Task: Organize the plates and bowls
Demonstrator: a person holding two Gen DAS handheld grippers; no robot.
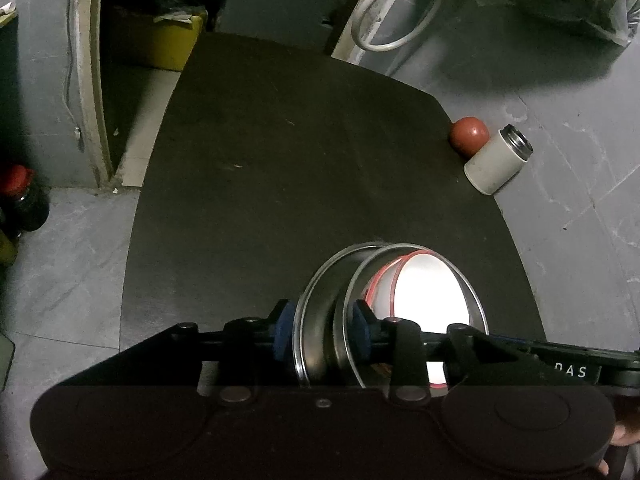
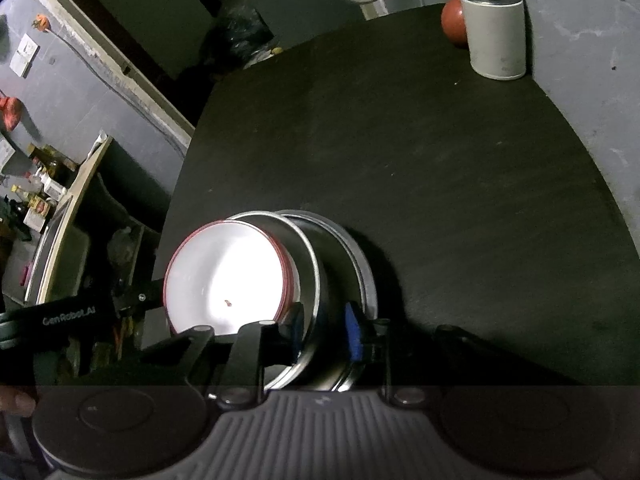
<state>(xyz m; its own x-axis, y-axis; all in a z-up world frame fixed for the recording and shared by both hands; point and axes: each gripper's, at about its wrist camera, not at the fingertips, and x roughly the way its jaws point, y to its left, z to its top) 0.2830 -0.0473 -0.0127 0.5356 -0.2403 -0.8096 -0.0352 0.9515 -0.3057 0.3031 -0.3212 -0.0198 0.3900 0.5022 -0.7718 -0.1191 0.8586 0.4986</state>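
Note:
A nested stack fills the near middle of both views: a white bowl with a red rim [image 1: 424,300] [image 2: 224,276] sits inside a steel bowl [image 1: 460,276] [image 2: 308,256], which sits inside a second steel bowl [image 1: 320,320] [image 2: 360,264]. My left gripper [image 1: 323,332] is shut on the steel walls, its blue pads [image 1: 284,332] on either side. From the opposite side, my right gripper [image 2: 325,330] is also shut on the steel walls. The stack is over the near edge of the black table [image 1: 280,160] [image 2: 400,140]. I cannot tell whether it touches the table.
A white canister [image 1: 496,160] [image 2: 496,36] with a metal mouth and a red ball [image 1: 468,136] [image 2: 452,20] stand at the table's far right edge. A white hose [image 1: 384,12] hangs behind the table. A yellow bin [image 1: 168,44] and a red-lidded jar [image 1: 20,200] are at left.

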